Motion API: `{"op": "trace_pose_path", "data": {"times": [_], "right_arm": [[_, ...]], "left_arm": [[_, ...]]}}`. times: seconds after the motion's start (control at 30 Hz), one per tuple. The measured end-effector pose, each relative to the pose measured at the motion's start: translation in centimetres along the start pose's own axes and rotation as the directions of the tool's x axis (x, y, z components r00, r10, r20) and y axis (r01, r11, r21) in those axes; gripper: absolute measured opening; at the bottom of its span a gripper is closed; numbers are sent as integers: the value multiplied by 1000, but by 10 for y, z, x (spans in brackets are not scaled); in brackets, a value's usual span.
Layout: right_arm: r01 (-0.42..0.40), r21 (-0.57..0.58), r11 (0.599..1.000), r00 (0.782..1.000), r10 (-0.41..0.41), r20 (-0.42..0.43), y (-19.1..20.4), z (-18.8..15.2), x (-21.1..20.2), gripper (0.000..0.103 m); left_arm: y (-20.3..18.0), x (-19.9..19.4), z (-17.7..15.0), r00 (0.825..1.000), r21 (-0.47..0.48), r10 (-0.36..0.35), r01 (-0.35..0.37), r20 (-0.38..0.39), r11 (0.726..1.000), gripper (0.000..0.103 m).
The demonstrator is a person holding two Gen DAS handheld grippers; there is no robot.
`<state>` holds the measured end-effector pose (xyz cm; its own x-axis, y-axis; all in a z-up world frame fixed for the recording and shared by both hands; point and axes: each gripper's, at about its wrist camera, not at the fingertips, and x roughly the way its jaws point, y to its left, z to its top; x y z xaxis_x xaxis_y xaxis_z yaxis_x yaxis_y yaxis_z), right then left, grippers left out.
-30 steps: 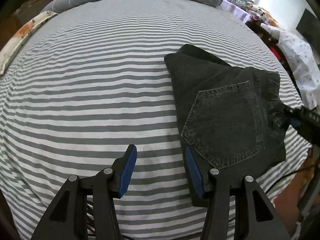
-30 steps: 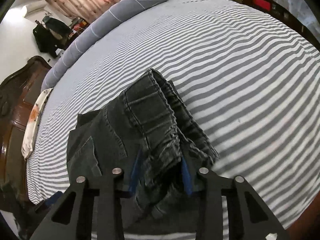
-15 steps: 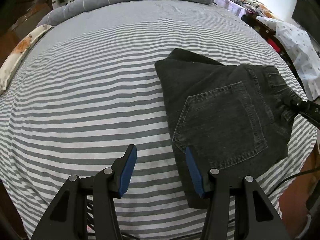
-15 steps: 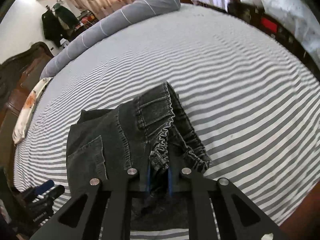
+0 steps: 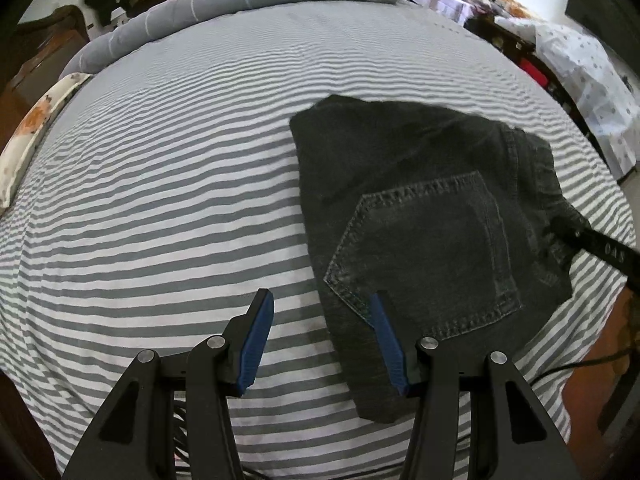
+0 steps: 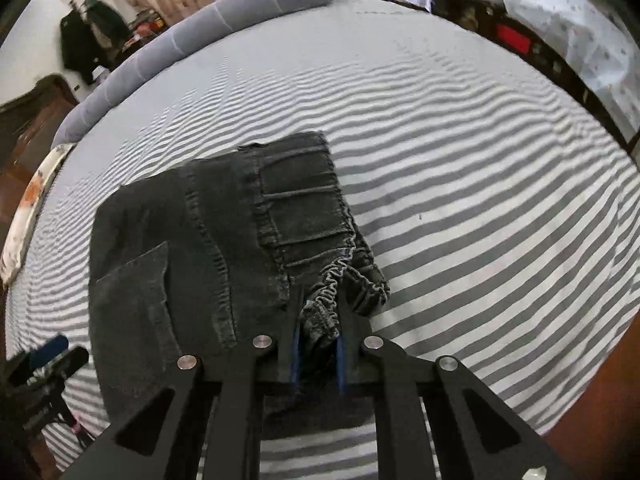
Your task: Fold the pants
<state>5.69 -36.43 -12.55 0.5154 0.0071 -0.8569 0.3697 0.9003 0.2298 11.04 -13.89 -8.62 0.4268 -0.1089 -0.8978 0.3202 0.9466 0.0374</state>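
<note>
Right tongs [image 6: 318, 354] pinch pants [image 6: 208, 248] (waistband).

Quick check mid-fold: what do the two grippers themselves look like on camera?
Both match: the left gripper and right gripper have matte black angular linkage arms with triangular cutouts, silver pivot pins, and blue ribbed pads lining the fingers. Thin black cables run below the left one.

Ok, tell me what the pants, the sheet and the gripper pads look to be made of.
Pants: dark washed denim, matte, going by the pale topstitching round the pocket and the gathered waistband.
Sheet: thin woven fabric, likely cotton, matte, grey and white stripes with fine ripples.
Pads: blue, ribbed, probably rubber or soft plastic; the left gripper arms look like matte black plastic.
</note>
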Motion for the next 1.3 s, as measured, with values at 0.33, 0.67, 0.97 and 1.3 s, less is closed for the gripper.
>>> {"op": "trace_pose_path", "data": {"times": [0.33, 0.67, 0.97, 1.3], "right_arm": [[-51, 48, 998, 997, 49, 52, -15, 19, -35, 30], [-91, -95, 991, 995, 95, 41, 29, 52, -8, 30], [-74, -78, 994, 995, 68, -68, 21, 61, 41, 30], [-3, -203, 979, 999, -8, -51, 25, 38, 5, 41]], "left_arm": [[-19, 24, -12, 1000, 62, 14, -13, -15, 998, 52], [-19, 29, -12, 1000, 70, 11, -10, -21, 998, 53], [-16, 29, -10, 1000, 54, 3, -1, -29, 999, 56], [-16, 29, -11, 999, 40, -2, 4, -32, 999, 57]]}}
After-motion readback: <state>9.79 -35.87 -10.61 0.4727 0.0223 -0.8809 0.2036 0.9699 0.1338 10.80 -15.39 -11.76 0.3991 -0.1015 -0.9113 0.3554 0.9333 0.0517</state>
